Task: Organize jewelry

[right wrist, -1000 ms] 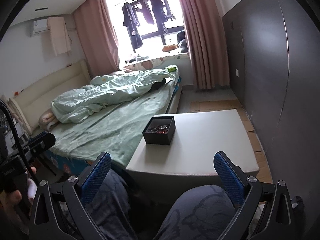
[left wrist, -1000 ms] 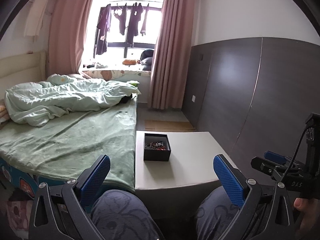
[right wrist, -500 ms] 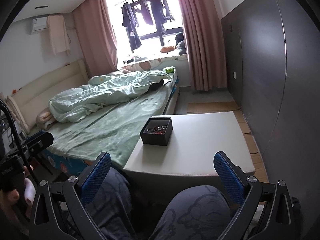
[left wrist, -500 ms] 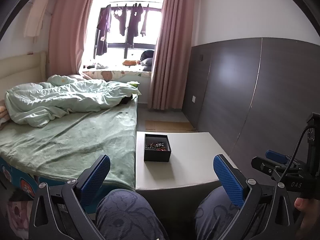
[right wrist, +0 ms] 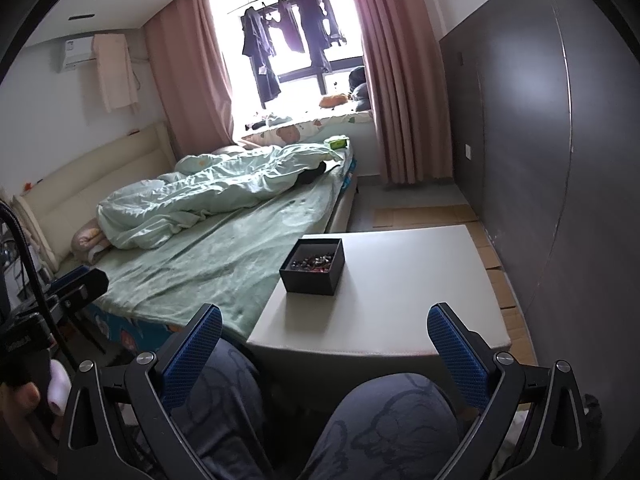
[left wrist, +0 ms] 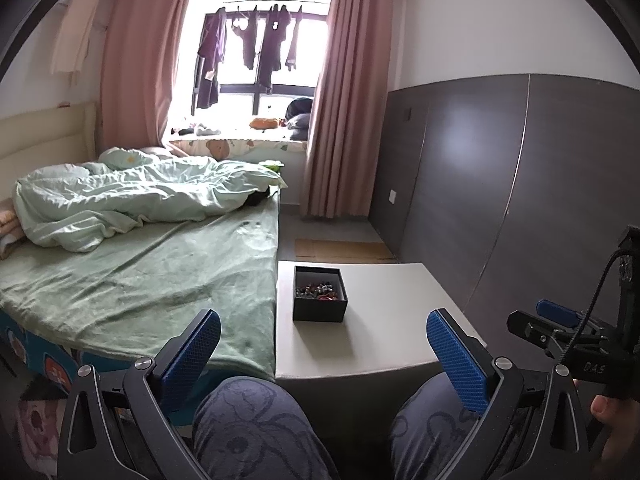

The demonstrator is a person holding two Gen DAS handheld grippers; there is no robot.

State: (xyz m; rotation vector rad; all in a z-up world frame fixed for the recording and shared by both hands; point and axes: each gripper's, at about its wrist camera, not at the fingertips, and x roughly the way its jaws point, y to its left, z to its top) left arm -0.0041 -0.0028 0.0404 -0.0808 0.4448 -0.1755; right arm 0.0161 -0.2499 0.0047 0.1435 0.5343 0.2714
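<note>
A black open box (left wrist: 320, 294) (right wrist: 313, 265) holding a heap of small dark and red jewelry stands on the left part of a low white table (left wrist: 384, 320) (right wrist: 396, 288). My left gripper (left wrist: 322, 350) is open, held above the person's knees, well short of the table's near edge. My right gripper (right wrist: 324, 346) is open too, at about the same distance from the box. Nothing is between either pair of blue pads. In the left wrist view the right gripper (left wrist: 560, 328) shows at the right edge, held by a hand.
A bed with a green sheet (left wrist: 140, 280) and rumpled duvet lies against the table's left side. A dark panelled wall (right wrist: 560, 160) runs along the right. Pink curtains and a window stand at the far end. The person's knees (right wrist: 380, 420) are below the grippers.
Both grippers have shifted slightly; the box and table sit a little differently in each view. Both stay open and nothing has been taken hold of.
</note>
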